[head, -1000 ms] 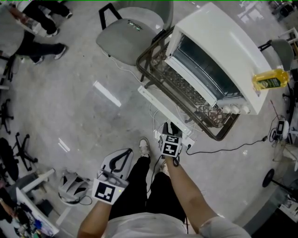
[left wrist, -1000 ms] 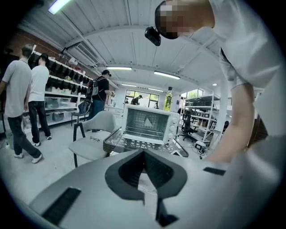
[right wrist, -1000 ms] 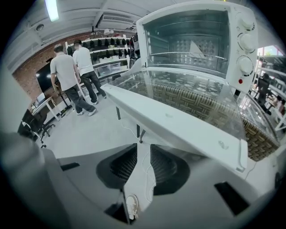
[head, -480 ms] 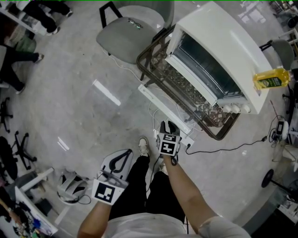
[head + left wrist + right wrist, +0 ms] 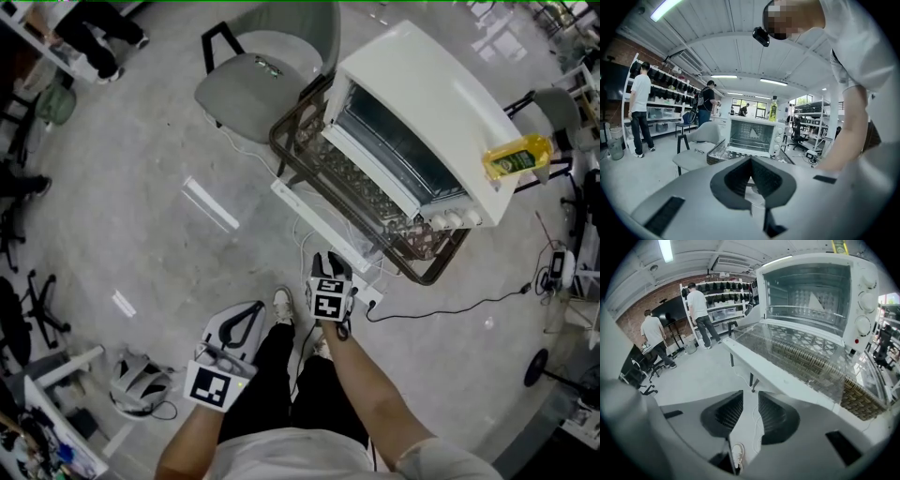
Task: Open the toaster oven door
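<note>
The oven (image 5: 427,112) door (image 5: 349,195) lies open, flat over the wicker tabletop (image 5: 439,269). The right tool (image 5: 751,405), jaws narrowly apart and empty, hovers just near the door's edge. The left tool (image 5: 750,160) is closed and empty, nearer left.

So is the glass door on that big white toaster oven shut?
No, the white toaster oven has its glass door folded down flat in front, so the right gripper view looks straight into the open inside.

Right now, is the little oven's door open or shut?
Open. The glass door lies folded down flat in front of the toaster oven, and its rack shows.
</note>
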Motion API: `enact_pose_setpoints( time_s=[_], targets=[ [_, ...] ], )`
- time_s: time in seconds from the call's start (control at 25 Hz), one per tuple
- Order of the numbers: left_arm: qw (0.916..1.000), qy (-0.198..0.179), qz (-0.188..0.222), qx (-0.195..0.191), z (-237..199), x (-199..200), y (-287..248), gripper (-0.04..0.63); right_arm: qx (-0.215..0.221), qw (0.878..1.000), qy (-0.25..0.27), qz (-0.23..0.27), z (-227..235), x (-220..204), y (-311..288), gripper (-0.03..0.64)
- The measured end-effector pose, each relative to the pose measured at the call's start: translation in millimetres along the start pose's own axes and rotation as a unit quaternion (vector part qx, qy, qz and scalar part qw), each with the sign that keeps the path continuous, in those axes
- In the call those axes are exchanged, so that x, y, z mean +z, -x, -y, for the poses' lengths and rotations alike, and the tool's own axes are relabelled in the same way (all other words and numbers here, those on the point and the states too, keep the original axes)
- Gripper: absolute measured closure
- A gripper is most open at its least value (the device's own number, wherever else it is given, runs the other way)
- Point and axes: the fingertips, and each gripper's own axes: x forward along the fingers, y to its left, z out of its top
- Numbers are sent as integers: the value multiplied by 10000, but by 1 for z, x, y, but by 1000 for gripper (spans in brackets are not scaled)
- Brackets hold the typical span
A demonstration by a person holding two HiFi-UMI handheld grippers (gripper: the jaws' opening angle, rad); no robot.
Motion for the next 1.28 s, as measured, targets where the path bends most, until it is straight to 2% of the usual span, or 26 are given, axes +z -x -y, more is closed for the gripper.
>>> enact_pose_setpoints(
  time_s=[0.36,0.56,0.72,0.96,1.16,1.28],
  targets=[
    [9982,-238,472,293,51,44,27,578,207,9993,180,254,10,10,65,499],
    [9965,-354,648,385,88,64,44,578,222,9979,306,528,32,26,109,522],
    [9933,-590,899,435,108,88,50,578,175,9966,255,765,55,40,140,543],
    [9875,-774,1151,743,122,121,60,578,145,9915,200,1280,89,71,190,571],
    [9844,-800,1334,821,123,139,63,578,277,9832,121,1799,113,113,227,594],
    [9832,-779,1426,833,114,154,67,578,387,9792,100,1989,111,138,244,595]
  ],
)
